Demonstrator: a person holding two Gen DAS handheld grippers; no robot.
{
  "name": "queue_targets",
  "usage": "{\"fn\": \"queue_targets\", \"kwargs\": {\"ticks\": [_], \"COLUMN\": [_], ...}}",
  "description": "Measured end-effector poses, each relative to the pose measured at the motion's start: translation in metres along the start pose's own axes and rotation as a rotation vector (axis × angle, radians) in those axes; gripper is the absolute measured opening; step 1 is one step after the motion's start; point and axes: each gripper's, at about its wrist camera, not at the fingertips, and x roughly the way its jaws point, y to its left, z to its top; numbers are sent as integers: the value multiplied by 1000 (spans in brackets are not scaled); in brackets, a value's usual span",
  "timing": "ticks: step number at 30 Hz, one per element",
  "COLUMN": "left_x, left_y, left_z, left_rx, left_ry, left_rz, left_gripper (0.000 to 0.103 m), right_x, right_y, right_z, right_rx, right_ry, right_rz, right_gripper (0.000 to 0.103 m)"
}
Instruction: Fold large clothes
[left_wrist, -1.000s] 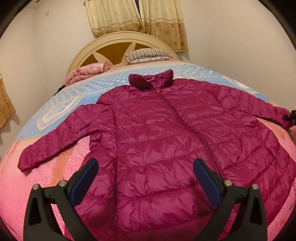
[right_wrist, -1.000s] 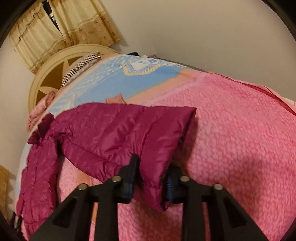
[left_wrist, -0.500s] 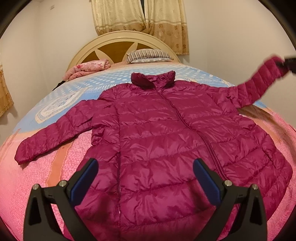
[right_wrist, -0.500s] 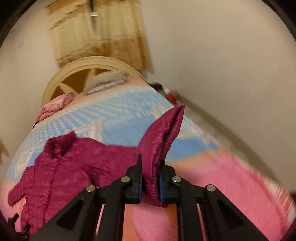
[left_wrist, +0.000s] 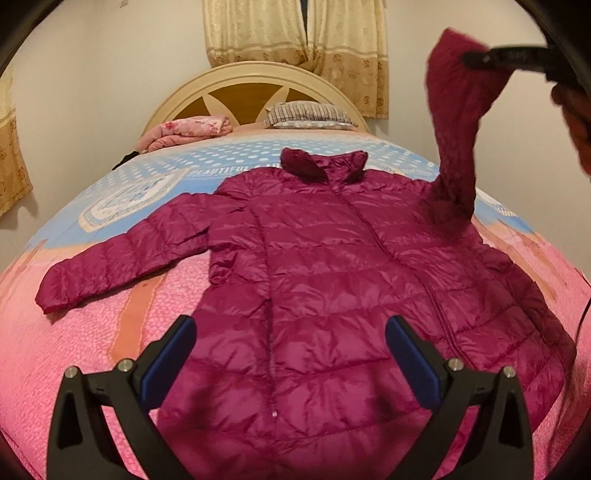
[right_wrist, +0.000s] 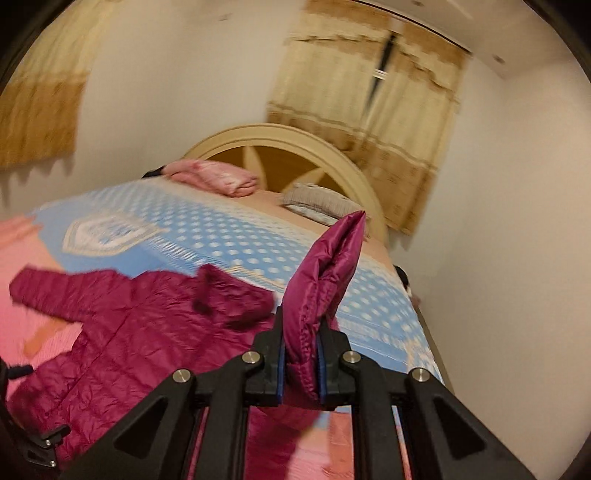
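Right gripper (right_wrist: 300, 363) clamps the sleeve cuff (right_wrist: 325, 280) high, probably right of the jacket (left_wrist: 332, 288) chest; left gripper (left_wrist: 290, 360) gapes empty above the hem.

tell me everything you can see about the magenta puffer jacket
The magenta puffer jacket is a long quilted coat of shiny, nylon-looking fabric with horizontal stitch lines, a stand-up collar and a closed centre zip. It lies front-up and flat on the bed, collar toward the headboard. One sleeve rests spread out on the cover. The other sleeve is lifted into the air, its cuff clamped in the right gripper. The open left gripper hovers above the hem, not touching.
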Motion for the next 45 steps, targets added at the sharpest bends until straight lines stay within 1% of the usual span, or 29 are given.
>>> {"fn": "queue_targets", "kwargs": {"ticks": [3, 9, 11, 14, 18, 21, 22, 23, 25, 26, 27, 30, 32, 36, 38, 40, 41, 43, 45], "left_x": [-1, -1, 0, 2, 3, 3, 3, 2, 2, 1, 0, -2, -5, -9, -7, 0, 4, 20, 40], "left_y": [8, 19, 20, 23, 25, 27, 28, 27, 25, 22, 21, 15, 10, 1, -4, -13, -17, -29, -36], "left_z": [0, -3, -3, -4, -4, -2, -1, -1, 1, 2, 4, 8, 12, 29, 40, 55, 61, 80, 97], "left_rx": [-16, -35, -37, -32, -19, -25, -26, -23, -12, -1, 4, 23, 42, 70, 75, 90, 97, 111, 107], "left_ry": [1, 10, 16, 27, 35, 34, 34, 35, 33, 30, 28, 21, 12, -27, -48, -74, -84, -96, -103], "left_rz": [4, 8, 13, 22, 44, 56, 57, 57, 62, 67, 68, 64, 65, 76, 78, 87, 94, 84, 69], "left_gripper": [103, 103, 103, 103, 103, 103, 103, 103, 103, 103, 103, 103, 103, 103, 103, 103, 103, 103, 103], "right_x": [26, 75, 88, 109, 128, 137, 142, 145, 147, 147, 145, 129, 118, 95, 83, 80, 82, 92, 107], "right_y": [31, 74, 89, 113, 136, 143, 144, 145, 143, 144, 146, 151, 147, 122, 100, 73, 56, 28, -2], "right_z": [-4, -33, -42, -56, -70, -76, -78, -80, -83, -83, -84, -82, -81, -80, -82, -86, -91, -100, -112], "right_rx": [-36, 19, 12, 9, 28, 56, 66, 81, 132, 144, 145, 110, 118, 147, 172, 219, 252, 307, 387], "right_ry": [25, 107, 128, 176, 209, 213, 226, 238, 241, 244, 242, 192, 170, 119, 88, 79, 88, 137, 190], "right_rz": [25, 98, 111, 155, 199, 211, 224, 241, 337, 365, 373, 358, 359, 369, 371, 336, 305, 213, 145], "right_gripper": [12, 12, 12, 12, 12, 13, 13, 15, 45, 84, 97, 98, 98, 98, 98, 98, 98, 98, 98]}}
